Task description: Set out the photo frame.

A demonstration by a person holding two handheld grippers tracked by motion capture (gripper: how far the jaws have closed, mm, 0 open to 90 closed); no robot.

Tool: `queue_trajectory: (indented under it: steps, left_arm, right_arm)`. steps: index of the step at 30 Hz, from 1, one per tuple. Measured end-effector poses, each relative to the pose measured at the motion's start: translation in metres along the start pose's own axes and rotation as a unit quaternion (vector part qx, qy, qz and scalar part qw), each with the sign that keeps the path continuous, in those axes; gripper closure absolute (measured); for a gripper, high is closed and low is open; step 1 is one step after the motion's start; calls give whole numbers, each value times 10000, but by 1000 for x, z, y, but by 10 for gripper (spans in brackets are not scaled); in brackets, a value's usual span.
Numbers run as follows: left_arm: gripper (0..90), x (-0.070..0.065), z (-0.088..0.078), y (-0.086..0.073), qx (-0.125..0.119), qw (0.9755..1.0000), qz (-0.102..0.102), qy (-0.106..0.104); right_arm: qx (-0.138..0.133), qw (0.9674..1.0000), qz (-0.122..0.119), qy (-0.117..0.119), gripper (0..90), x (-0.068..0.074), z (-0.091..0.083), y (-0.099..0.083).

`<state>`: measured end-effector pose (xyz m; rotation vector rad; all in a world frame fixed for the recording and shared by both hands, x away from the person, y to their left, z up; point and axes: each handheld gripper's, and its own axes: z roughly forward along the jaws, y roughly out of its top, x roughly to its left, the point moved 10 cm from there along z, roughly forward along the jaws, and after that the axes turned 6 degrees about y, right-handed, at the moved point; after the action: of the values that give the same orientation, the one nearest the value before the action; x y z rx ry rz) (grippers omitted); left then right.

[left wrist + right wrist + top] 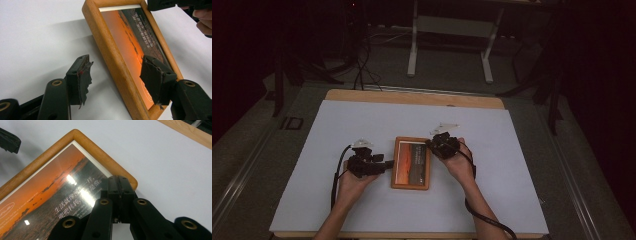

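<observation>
left gripper (116,80) – jaws apart, straddling picture frame (411,162) edge | right gripper (119,183) – clenched empty over corner | tip: squeeze rail squarely

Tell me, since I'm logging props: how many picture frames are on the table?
1. The wooden picture frame lies flat mid-table on the white sheet, between the two grippers.

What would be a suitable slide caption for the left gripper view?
Open left gripper straddling the long edge of a wooden picture frame on the white table.
</observation>
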<state>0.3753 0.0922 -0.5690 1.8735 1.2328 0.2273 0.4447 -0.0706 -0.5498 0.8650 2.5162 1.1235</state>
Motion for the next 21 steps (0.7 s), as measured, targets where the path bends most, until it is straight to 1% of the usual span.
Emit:
queue_trajectory:
  steps: [4, 9, 15, 19, 21]
  left_arm:
    - [410, -1, 0, 0, 6, 10000, 19, 0]
    - [410, -1, 1, -1, 35, 10000, 50, 4]
    - [411, -2, 1, -1, 22, 10000, 48, -2]
    - [411, -3, 1, -1, 41, 10000, 83, -4]
    - [411, -4, 1, -1, 26, 10000, 86, -12]
  right_arm:
    - [2, 10000, -42, 46, 891, 2, 3, 1]
    - [19, 9999, -102, 35, 890, 3, 7, 2]
    - [37, 10000, -33, 41, 896, 3, 10, 2]
    - [25, 10000, -8, 38, 897, 2, 11, 2]
    - [17, 10000, 12, -1, 897, 0, 11, 3]
